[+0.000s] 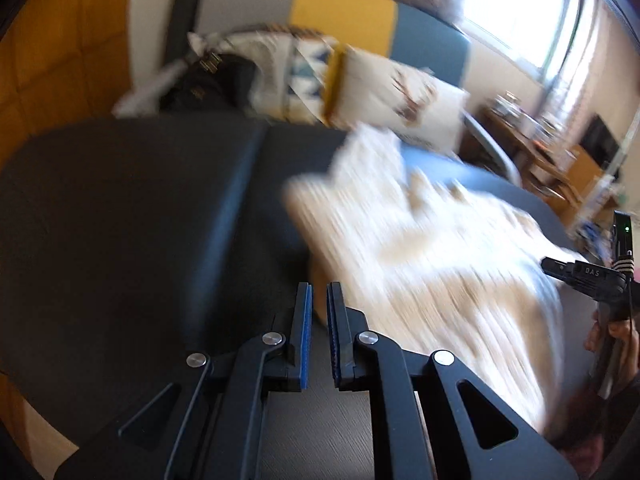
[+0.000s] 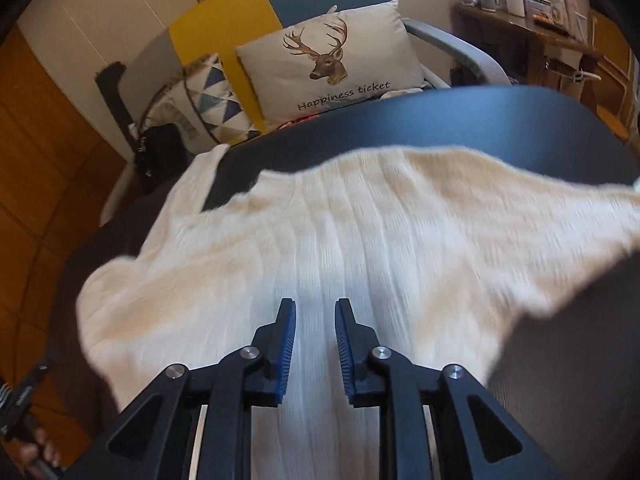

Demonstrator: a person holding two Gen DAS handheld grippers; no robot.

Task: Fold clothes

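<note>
Left wrist view: left tool (image 1: 319,292) with pads nearly together, a narrow gap between them and nothing in it, over the dark desk (image 1: 140,208). Cream knitted garment (image 1: 432,264) lies blurred on the desk, to the tool's right.

Right wrist view: right tool (image 2: 315,308) partly open, empty, above the garment (image 2: 360,232), which lies spread across the desk (image 2: 460,120). Deer cushion (image 2: 332,64) beyond.

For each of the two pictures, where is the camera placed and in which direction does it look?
Left wrist: on the left gripper, angled down at the dark table; the right gripper and hand show at right.
Right wrist: on the right gripper, angled down over the cream garment; fingers show bottom left.
Shared: garment, table, deer cushion.
</note>
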